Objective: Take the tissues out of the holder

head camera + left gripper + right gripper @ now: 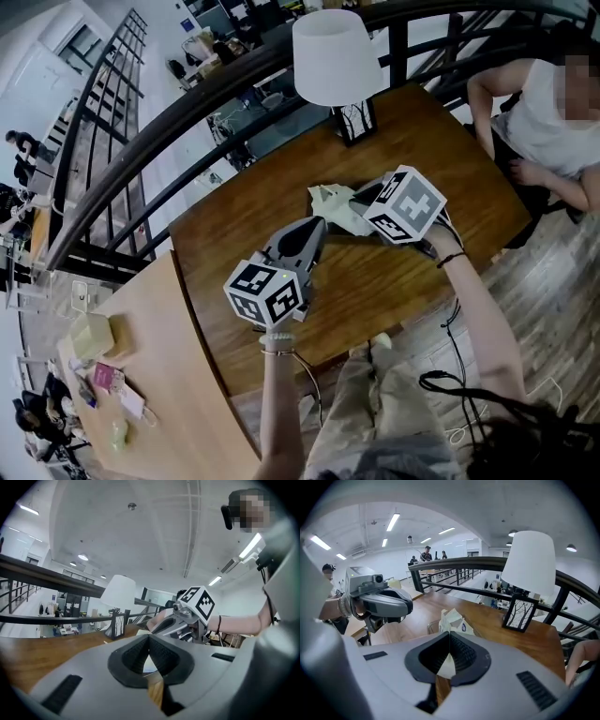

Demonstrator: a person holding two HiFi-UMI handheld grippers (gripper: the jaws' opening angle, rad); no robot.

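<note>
right tool (449, 635) nipped shut on pale crumpled paper tissue (453, 618) | left tool (149, 637) closed, empty | tissue looks light, soft, tearable; take a bunched fold, pull gently

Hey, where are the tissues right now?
In the head view the tissues sit mid-table on the dark wooden table, just in front of the lamp, at the tips of the left tool and right tool.

Ahead of you: white-shaded lamp (336, 56) upright near far edge of dark wood worktop (375, 291). Black railing (169, 141) beyond it. Your left: paler table (169, 375) carrying yellow notepad (91, 336). Seated person (553, 103) at right
</note>
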